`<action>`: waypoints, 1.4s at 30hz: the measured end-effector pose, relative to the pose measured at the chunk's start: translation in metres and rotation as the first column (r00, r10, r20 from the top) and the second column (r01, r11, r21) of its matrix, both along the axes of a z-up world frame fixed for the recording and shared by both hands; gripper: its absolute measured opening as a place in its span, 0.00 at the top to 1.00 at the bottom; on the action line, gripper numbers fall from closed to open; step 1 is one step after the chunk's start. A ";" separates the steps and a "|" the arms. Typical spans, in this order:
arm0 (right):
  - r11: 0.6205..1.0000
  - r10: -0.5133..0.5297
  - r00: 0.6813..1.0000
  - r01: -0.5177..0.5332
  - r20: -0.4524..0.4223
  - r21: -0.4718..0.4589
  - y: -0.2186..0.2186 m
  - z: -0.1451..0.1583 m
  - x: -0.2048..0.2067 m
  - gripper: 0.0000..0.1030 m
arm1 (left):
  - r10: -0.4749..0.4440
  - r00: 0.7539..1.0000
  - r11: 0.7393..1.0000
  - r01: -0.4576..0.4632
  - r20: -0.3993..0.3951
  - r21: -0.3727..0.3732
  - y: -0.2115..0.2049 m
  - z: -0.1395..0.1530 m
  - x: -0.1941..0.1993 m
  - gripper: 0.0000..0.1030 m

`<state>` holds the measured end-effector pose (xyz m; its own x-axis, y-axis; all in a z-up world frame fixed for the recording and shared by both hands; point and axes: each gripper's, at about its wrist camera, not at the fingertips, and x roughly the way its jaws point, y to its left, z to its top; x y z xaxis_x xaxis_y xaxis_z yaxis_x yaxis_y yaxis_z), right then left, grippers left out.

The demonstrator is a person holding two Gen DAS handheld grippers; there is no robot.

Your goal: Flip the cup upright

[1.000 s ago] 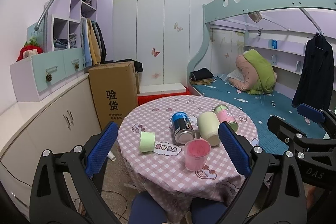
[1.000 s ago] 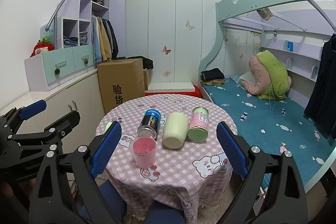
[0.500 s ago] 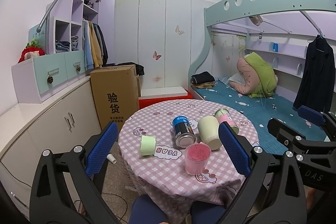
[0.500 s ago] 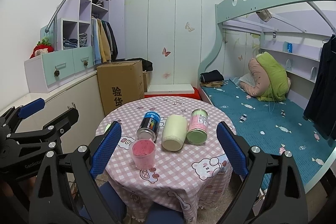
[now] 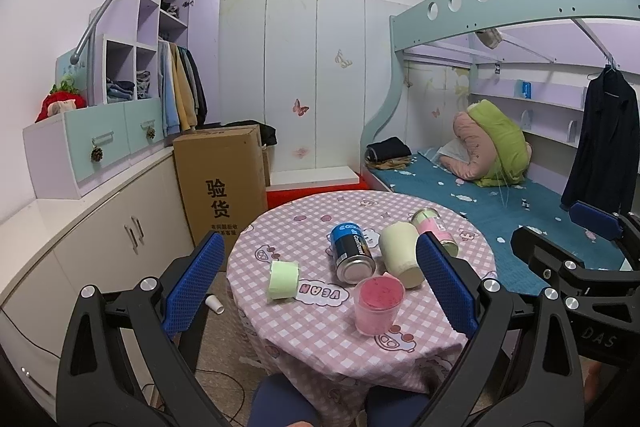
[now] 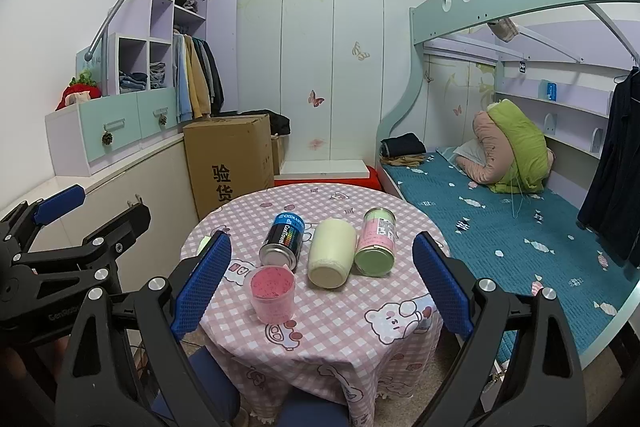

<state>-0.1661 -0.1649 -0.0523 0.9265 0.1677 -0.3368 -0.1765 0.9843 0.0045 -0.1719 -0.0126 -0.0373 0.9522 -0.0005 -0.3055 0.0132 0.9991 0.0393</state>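
two grippers: both are hovering short of the table, neither touching anything.
left gripper (image 5: 320,291): its jaws are standing wide apart with nothing between the blue pads; the table is filling the gap ahead.
right gripper (image 6: 322,287): its jaws are likewise gaping wide and holding nothing, sitting at 3 o'clock of the left one.
table (image 6: 340,339): round, wearing a pink checked cloth with bear prints, and carrying every item below.
pink cup (image 6: 273,289): standing nearest the grippers, close to the table's 6 o'clock edge; its top face is showing a speckled pink surface, and i cannot tell whether that is the base or the mouth.
green cup (image 5: 283,280): lying on its side at 9 o'clock of the pink cup, well apart from it, near the table's 9 o'clock edge.
blue can (image 6: 283,241): lying on its side just beyond the pink cup, at its 12 o'clock, metal end facing the cameras.
cream cup (image 6: 331,257): lying on its side at 3 o'clock of the blue can, just beside it.
pink-green can (image 6: 376,242): lying on its side at 3 o'clock of the cream cup, seemingly touching it.
cardboard box (image 5: 222,183): standing on the floor beyond the table, at its 10 o'clock.
bunk bed (image 6: 500,211): stretching away at the table's 2 o'clock, with a teal cover.
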 end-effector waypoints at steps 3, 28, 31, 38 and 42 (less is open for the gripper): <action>1.000 0.000 1.000 0.000 -0.003 -0.001 0.000 0.000 0.002 0.14 | -0.002 1.000 1.000 0.002 -0.009 -0.010 0.001 0.000 0.002 0.06; 1.000 0.003 1.000 -0.003 -0.015 -0.005 0.003 -0.007 0.006 0.14 | 0.016 1.000 1.000 -0.016 0.011 -0.005 0.006 -0.010 0.007 0.06; 1.000 0.003 1.000 -0.003 -0.016 -0.004 0.002 -0.007 0.006 0.14 | 0.016 1.000 1.000 -0.016 0.010 -0.005 0.006 -0.010 0.007 0.06; 1.000 0.002 1.000 -0.002 -0.017 -0.004 0.002 -0.008 0.007 0.14 | 0.016 1.000 1.000 -0.016 0.010 -0.006 0.006 -0.010 0.007 0.06; 1.000 0.001 1.000 -0.001 -0.017 -0.003 0.002 -0.009 0.006 0.14 | 0.016 1.000 1.000 -0.016 0.013 -0.004 0.006 -0.010 0.007 0.06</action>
